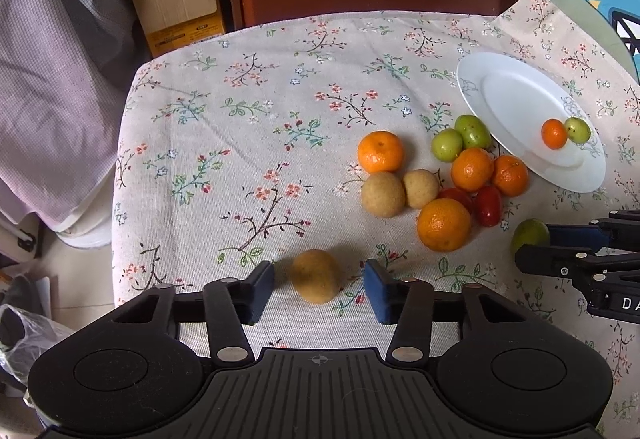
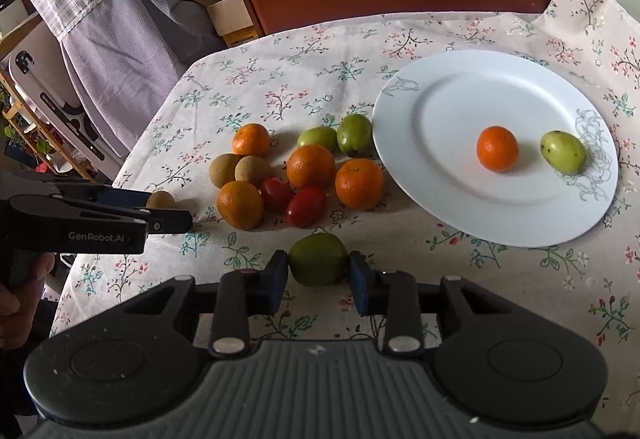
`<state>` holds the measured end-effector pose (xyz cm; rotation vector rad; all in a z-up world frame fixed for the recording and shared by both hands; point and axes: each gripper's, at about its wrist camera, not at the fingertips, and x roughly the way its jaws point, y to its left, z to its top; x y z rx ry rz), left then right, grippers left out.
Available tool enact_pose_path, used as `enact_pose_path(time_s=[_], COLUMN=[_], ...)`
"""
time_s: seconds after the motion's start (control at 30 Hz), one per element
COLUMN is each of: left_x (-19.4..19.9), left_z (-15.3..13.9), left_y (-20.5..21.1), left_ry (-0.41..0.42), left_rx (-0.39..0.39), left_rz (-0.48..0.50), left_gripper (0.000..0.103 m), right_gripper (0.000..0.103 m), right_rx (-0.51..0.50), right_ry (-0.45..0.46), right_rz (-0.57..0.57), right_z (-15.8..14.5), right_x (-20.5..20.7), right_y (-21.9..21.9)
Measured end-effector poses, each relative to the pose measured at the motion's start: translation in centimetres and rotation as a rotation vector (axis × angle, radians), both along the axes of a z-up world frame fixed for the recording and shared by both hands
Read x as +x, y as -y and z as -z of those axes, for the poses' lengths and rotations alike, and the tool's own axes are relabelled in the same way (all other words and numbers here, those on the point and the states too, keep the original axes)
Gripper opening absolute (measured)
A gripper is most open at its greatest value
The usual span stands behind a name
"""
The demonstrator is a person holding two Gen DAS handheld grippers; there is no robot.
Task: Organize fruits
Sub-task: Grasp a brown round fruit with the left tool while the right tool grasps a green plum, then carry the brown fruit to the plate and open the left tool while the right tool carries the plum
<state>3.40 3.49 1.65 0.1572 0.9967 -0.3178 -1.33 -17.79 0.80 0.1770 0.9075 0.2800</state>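
Left hand-held gripper (image 1: 319, 285) was spread around the brown fruit (image 1: 316, 275), pads clear; a late clench could roll it off the counter (image 1: 224, 127). Right hand-held gripper (image 2: 319, 281) was clenched on the green fruit (image 2: 318, 263); a slip was likely before the plate (image 2: 400, 175) ahead-right.

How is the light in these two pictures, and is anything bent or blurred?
Left wrist view: soft daylight, faint shadows; the brown fruit between the left tongs looks slightly soft; the tablecloth edge curves from the fisheye. Right wrist view: sharp; the white plate shows mild sheen, no hard glare; the corners darken.
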Motion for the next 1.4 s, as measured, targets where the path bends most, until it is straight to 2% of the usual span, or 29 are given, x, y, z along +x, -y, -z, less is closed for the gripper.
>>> enact_pose_path(time_s=[0.03, 0.13, 0.87, 1.2, 1.4], left_x=[0.0, 0.0, -0.6, -0.7, -0.3], left_z=[0.0, -0.2, -3.3, -4.2, -5.1], left_y=[0.0, 0.0, 2.4, 5.1, 7.1], left_ry=[0.005, 0.006, 0.104, 0.126, 0.147], left_rx=[0.000, -0.014, -0.105, -0.143, -0.181], left_rz=[0.001, -0.005, 0.047, 0.107, 0.144], left_gripper=[0.034, 0.024, 0.024, 0.024, 0.024], right_gripper=[0.033, 0.033, 0.033, 0.033, 0.033], right_rx=[-0.002, 0.003, 0.051, 0.065, 0.082], right_ry=[0.002, 0.004, 0.049, 0.075, 0.122], right_rz=[-0.002, -0.001, 0.035, 0.078, 0.128], right_z=[0.0, 0.0, -1.5, -2.6, -4.2], right_x=[0.0, 0.0, 0.0, 0.3, 0.6], right_y=[0.0, 0.1, 1.0, 2.3, 4.0])
